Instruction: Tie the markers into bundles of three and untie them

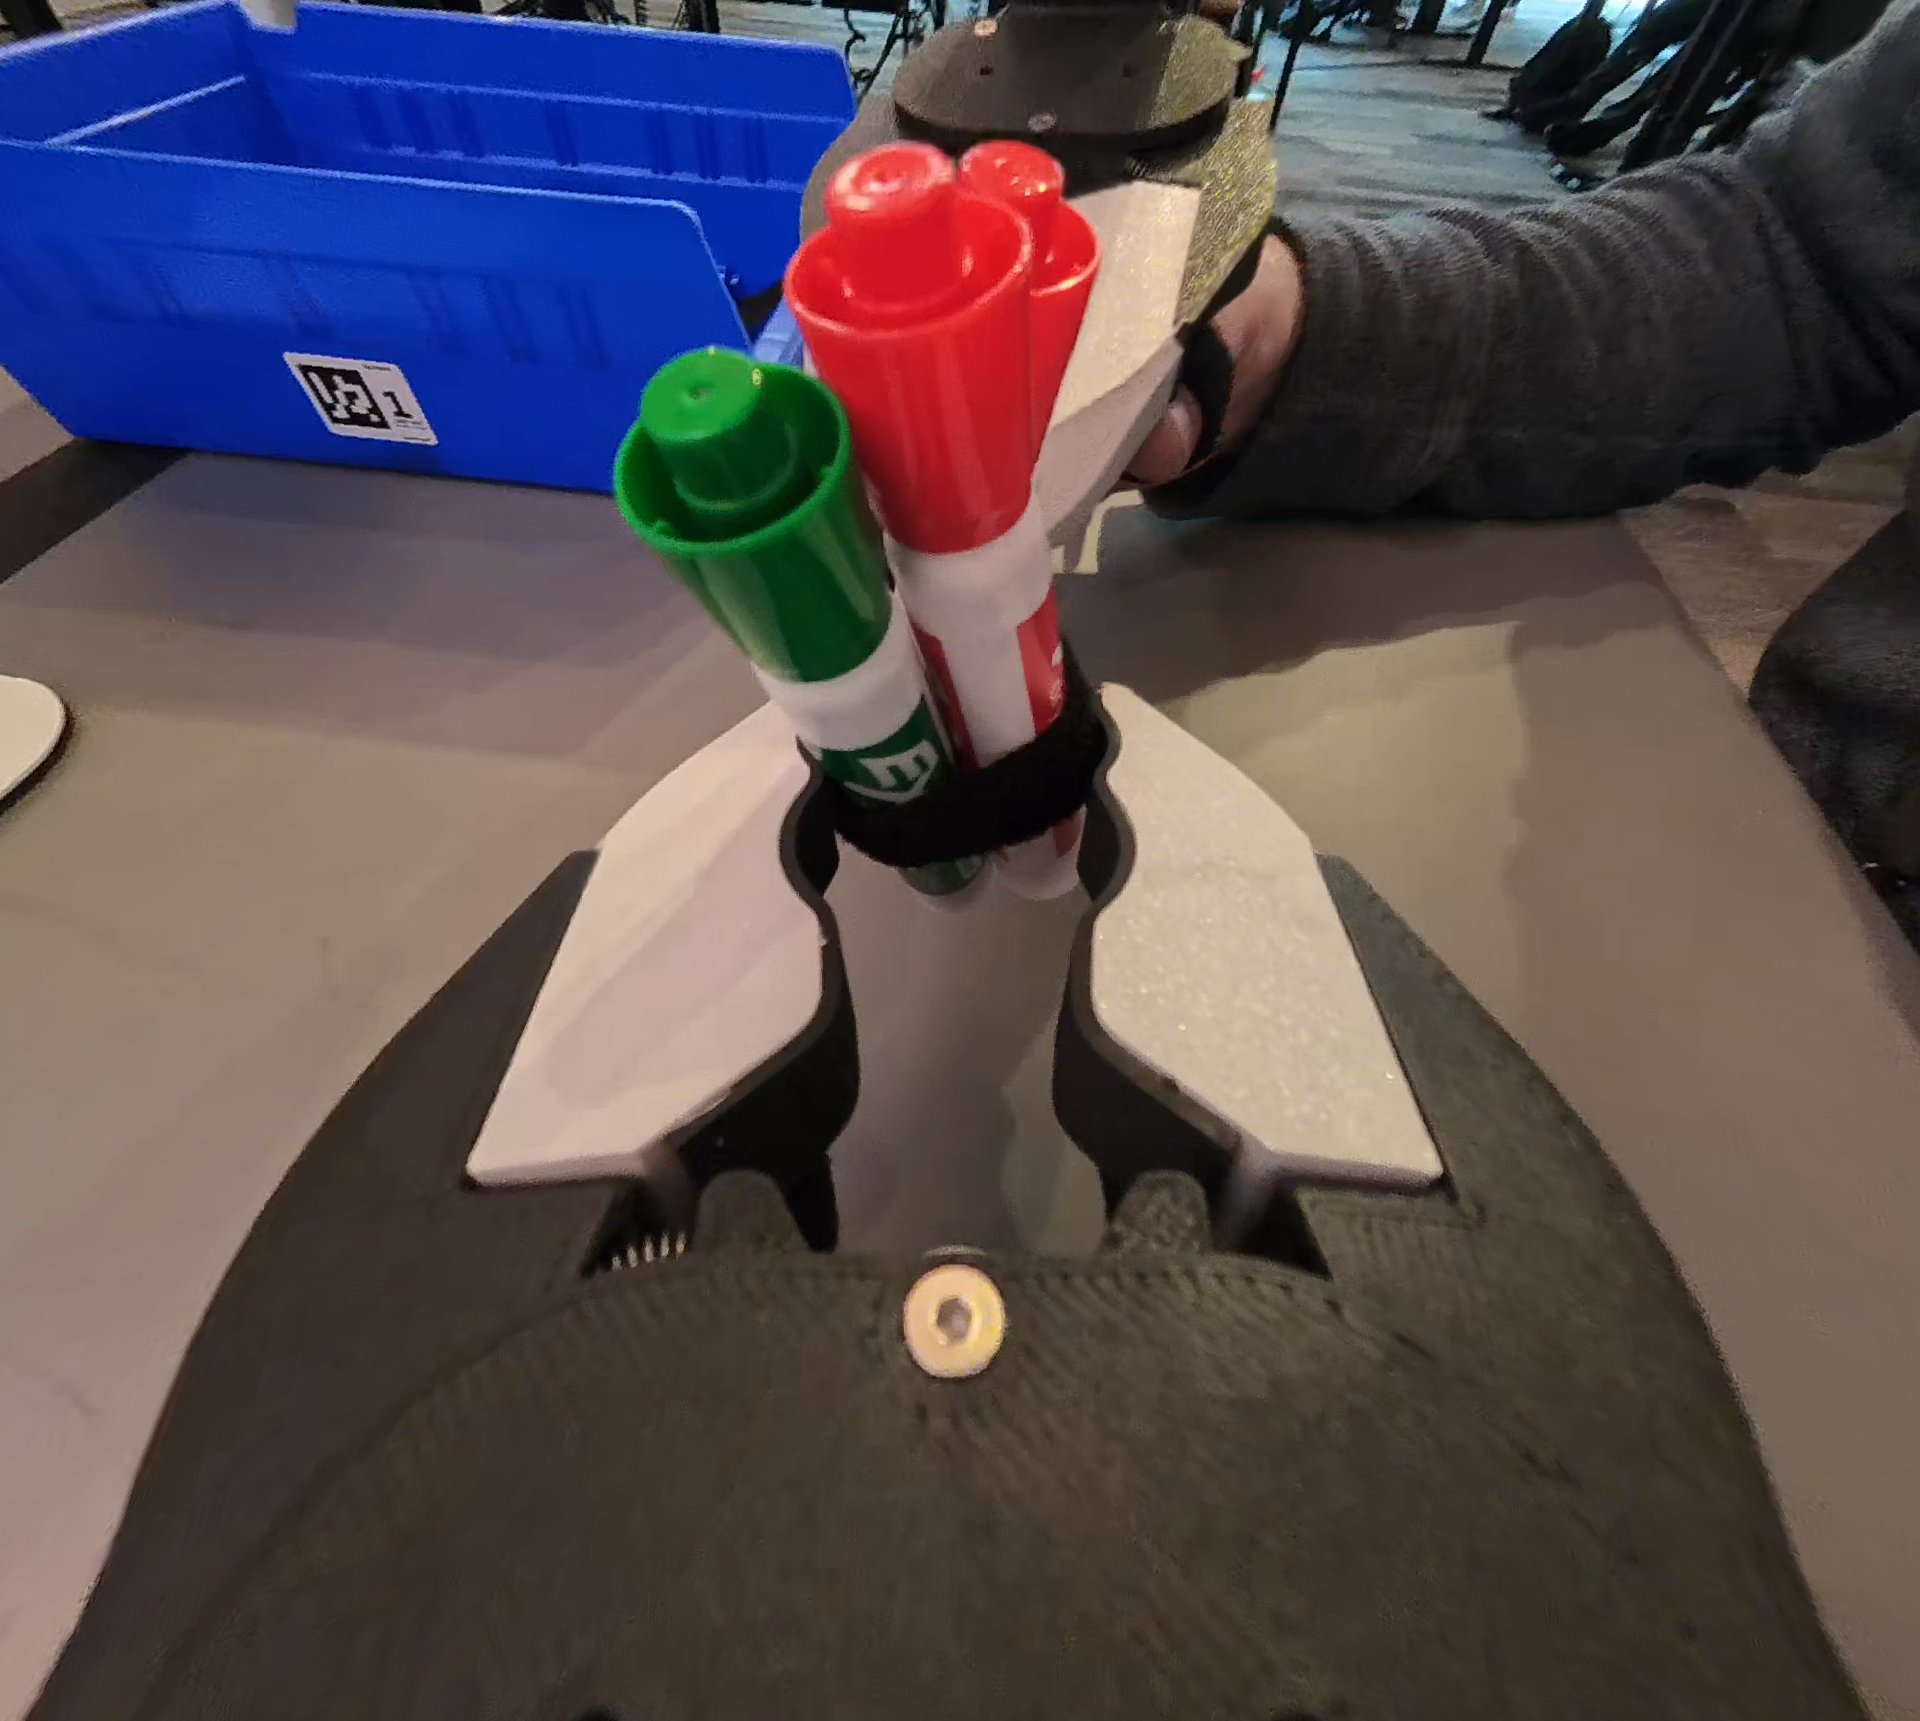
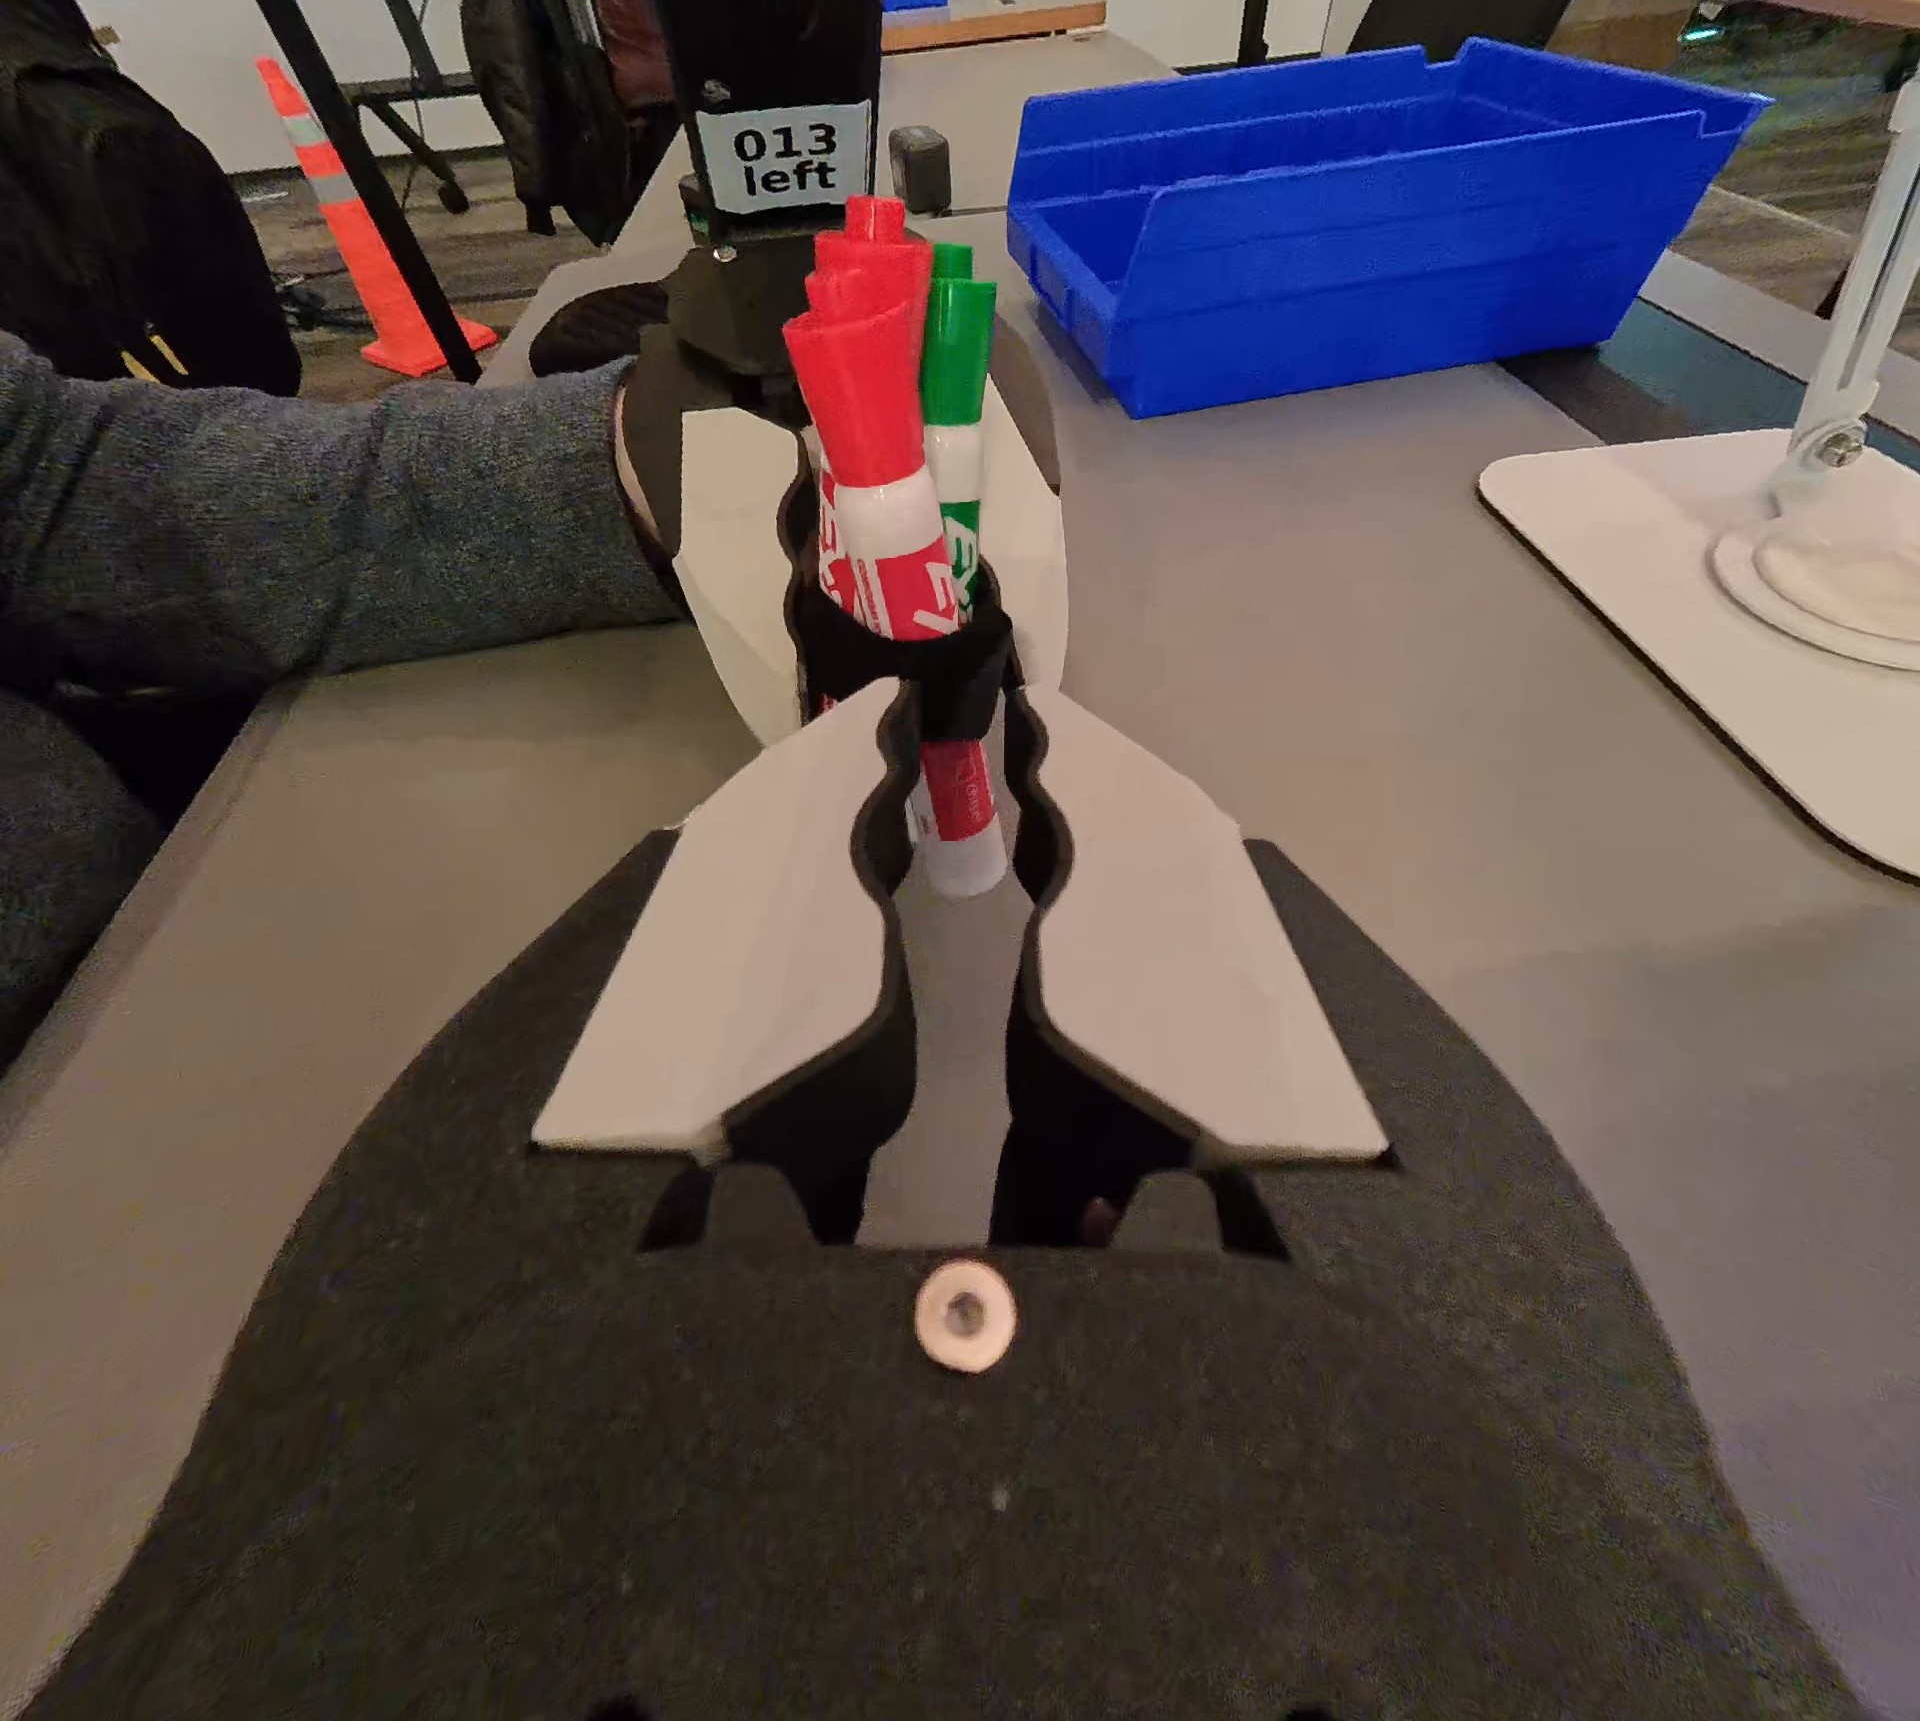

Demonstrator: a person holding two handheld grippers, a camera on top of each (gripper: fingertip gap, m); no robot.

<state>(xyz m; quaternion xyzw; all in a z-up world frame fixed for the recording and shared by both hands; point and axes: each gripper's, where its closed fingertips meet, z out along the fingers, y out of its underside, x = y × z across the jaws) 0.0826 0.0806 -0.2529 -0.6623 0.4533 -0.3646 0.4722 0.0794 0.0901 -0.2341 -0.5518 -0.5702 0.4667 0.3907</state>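
Bundle of three markers: two red, one green, caps up, standing roughly upright and tilted a bit, held above the grey table. A black strap wraps the barrels low down, just under the printed labels. White bottom ends poke out below the strap.

Left gripper: fingertips closed in on the bundle at strap height, one white finger each side, black inner pads against the strap. Gripping the bundle.

Right gripper: comes in from the opposite side, facing the left one. Its tips sit at the strap too, lower edge, with one red marker's bottom end hanging down between the two fingers. Gap is narrow. Whether it pinches the strap or the barrels, can't tell: contact is hidden behind the tips.

In the right wrist view the reds are on the left, the green on the right of the bundle.

A hand in a dark grey sleeve holds the right gripper's handle; another grey sleeve is behind the left one.

Further out: blue bin on the far side of the table, a coded sticker on its front wall. White lamp base on a flat white plate, near right in the right wrist view. An orange cone stands on the floor beyond the table.
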